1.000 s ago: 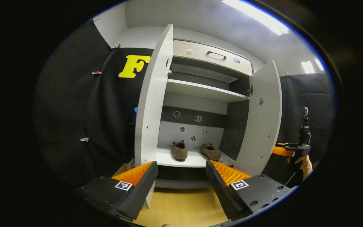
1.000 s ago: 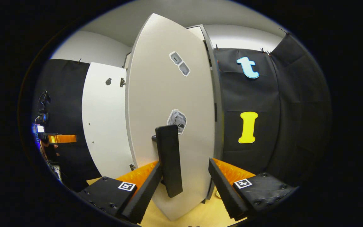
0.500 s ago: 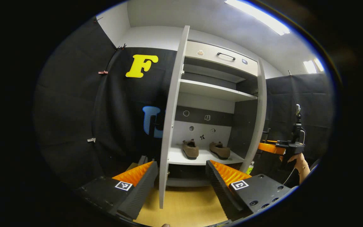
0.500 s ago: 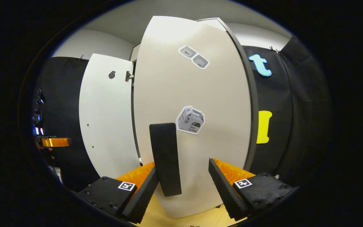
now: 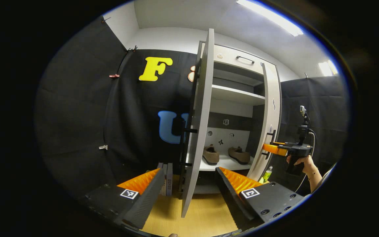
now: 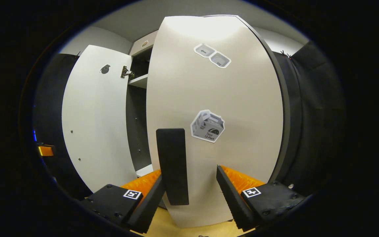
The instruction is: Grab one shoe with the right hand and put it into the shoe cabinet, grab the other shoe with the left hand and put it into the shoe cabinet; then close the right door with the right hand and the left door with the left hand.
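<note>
Left gripper view: your left gripper [image 5: 187, 192] is held with its fingers spread wide and nothing gripped. The edge of the left door [image 5: 198, 121] runs down between the fingers; whether either finger touches it cannot be told. The door's dark handle [image 5: 185, 146] shows on its outer face. Beyond the door, the shoe cabinet [image 5: 239, 98] stands open, and the two brown shoes [image 5: 211, 155] [image 5: 239, 155] rest side by side on the lower shelf [image 5: 224, 163], apart from each other. Farther to the right, your hand [image 5: 303, 162] holds the right gripper [image 5: 271, 148] against the outer side of the right door [image 5: 268, 126], which is partly swung in.

Right gripper view: your right gripper [image 6: 189, 194] also has its fingers wide apart and grasps nothing. The right door [image 6: 215, 108] lies directly ahead, its face carrying stickers [image 6: 207, 126]. The door's black handle [image 6: 172, 164] stands upright between the fingers, close beside the left finger [image 6: 148, 202]; contact there cannot be confirmed. The right finger [image 6: 229, 194] is clear of the handle. To the left, the inner face of the left door [image 6: 94, 115] shows, with a strip of cabinet interior between the two doors.
</note>
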Demonstrator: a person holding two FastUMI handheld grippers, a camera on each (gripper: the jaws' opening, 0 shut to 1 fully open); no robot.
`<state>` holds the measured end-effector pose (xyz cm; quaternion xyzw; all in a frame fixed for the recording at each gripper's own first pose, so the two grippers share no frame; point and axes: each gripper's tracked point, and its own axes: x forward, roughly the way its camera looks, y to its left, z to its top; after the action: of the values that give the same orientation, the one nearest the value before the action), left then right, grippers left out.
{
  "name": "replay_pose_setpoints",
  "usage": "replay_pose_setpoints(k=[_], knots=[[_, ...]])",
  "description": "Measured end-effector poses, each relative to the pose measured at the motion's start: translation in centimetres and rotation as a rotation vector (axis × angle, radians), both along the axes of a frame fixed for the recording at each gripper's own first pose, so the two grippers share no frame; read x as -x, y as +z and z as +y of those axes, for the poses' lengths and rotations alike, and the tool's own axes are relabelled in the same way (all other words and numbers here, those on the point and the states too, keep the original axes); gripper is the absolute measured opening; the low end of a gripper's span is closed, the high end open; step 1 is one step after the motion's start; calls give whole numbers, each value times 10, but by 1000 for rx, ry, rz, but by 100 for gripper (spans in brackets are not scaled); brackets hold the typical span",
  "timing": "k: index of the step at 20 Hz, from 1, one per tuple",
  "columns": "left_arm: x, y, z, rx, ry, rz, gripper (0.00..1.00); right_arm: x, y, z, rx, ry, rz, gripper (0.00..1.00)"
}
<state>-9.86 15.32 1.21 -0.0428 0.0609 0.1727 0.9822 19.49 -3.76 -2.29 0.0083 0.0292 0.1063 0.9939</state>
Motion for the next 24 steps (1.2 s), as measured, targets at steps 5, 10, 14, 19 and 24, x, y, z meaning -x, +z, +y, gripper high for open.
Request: replay_pose_setpoints(k=[5,10,14,19,24], knots=[[10,-4,30,13,14,-1,97,-26,-2,8,3,-60,-2,95],[4,-10,57,-3,8,-5,97,-36,-1,9,28,-141,-22,96],[-24,-6,75,0,-41,-26,97,-42,1,8,64,-184,-33,97],[-57,0,79,-2,-132,-43,97,-24,12,6,58,-214,-53,97],[-70,-1,69,-10,-239,-42,96,38,26,-1,71,-217,-78,97]])
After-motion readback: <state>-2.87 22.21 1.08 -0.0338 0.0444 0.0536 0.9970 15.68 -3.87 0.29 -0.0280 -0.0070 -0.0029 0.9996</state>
